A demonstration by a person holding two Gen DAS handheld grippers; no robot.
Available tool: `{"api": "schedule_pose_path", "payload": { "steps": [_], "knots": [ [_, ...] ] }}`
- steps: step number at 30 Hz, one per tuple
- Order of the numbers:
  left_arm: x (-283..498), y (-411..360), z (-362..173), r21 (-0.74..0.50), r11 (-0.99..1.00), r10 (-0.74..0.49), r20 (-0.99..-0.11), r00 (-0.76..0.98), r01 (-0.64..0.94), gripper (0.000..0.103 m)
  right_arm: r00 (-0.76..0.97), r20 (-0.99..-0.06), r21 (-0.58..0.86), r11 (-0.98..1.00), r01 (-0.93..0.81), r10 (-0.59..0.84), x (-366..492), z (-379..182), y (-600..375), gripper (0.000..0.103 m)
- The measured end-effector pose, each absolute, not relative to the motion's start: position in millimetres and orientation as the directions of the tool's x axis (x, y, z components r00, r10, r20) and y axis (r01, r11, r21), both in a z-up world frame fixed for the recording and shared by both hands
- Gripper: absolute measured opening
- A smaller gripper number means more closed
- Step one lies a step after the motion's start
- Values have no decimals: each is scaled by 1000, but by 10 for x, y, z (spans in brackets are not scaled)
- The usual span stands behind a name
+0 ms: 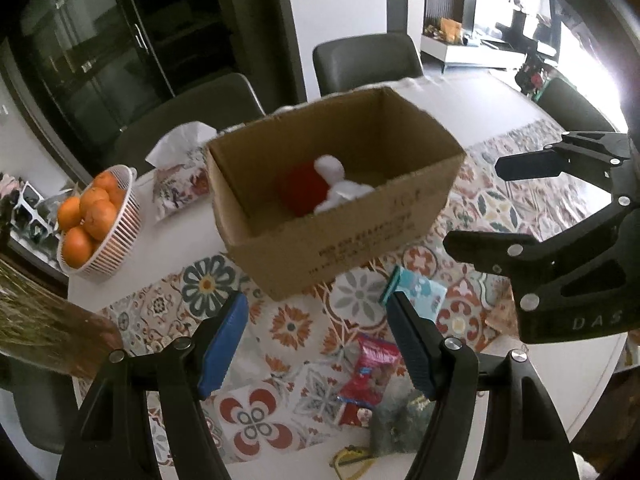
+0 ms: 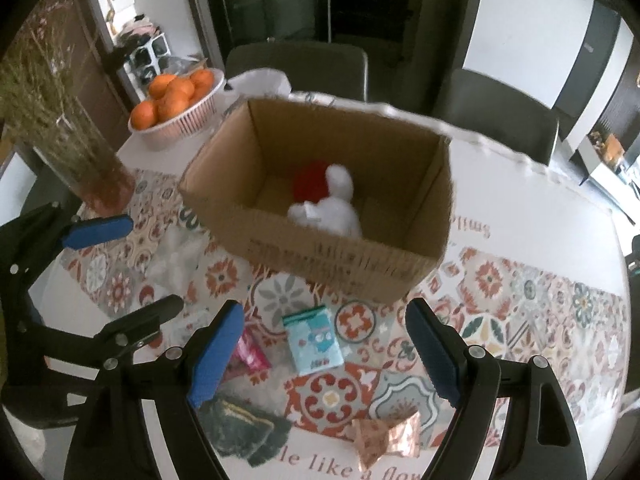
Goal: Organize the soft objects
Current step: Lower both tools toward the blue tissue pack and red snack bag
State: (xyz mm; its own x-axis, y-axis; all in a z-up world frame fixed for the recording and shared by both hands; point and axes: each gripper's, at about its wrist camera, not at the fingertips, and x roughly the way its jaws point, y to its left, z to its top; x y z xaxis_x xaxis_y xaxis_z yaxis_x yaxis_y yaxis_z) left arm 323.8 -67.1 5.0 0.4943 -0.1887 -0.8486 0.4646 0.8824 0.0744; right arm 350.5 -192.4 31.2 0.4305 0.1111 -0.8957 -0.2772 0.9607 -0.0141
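An open cardboard box (image 1: 352,236) (image 2: 332,258) stands on the patterned table. Inside lie a white plush toy (image 1: 340,190) (image 2: 336,204) and a red soft ball (image 1: 298,192) (image 2: 310,182). In front of the box lie a light blue tissue pack (image 1: 420,294) (image 2: 314,340), a pink-red packet (image 1: 370,374) (image 2: 250,354), a dark green fuzzy cloth (image 1: 398,426) (image 2: 244,432) and a copper foil packet (image 2: 386,438). My left gripper (image 1: 318,344) (image 2: 146,258) is open and empty above the table. My right gripper (image 2: 326,354) (image 1: 476,204) is open and empty.
A white basket of oranges (image 1: 94,224) (image 2: 176,102) and a tissue box (image 1: 180,172) stand left of the cardboard box. A vase of dried grass (image 2: 76,148) stands at the left. Grey chairs (image 1: 366,60) surround the table's far side. A yellow cord (image 1: 350,456) lies near the front edge.
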Motion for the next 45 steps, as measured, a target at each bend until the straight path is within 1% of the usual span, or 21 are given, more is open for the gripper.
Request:
{"api": "schedule_pose_path", "payload": {
  "steps": [10,16,21,31,37,41,45],
  "knots": [
    [3196,-750,-410,29,853,-194,-909,370,521,71,338,-936,0,958,-288,101,3461,-147,-1943,84],
    [3165,-815,-649,-12,827,-215,-930,297,561,71,298,-949,6,955,-298,99,3476,-361,-1958,84],
    [3180,-872,-845,-26,809,-209,-947,246,588,71,267,-958,20,952,-307,106,3495,-566,-1956,84],
    [3244,-920,-1285,-110,803,-212,-971,108,585,71,212,-973,27,951,-307,96,3588,-899,-1948,84],
    [3275,-990,-1485,-106,803,-185,-980,76,587,71,184,-978,38,954,-296,96,3645,-1056,-1936,84],
    [3259,-1093,-1598,-58,798,-143,-985,95,599,71,180,-980,31,955,-295,88,3678,-1138,-1909,84],
    [3210,-1167,-1696,-37,793,-124,-987,101,608,71,170,-982,31,955,-294,84,3718,-1238,-1857,84]
  ]
}}
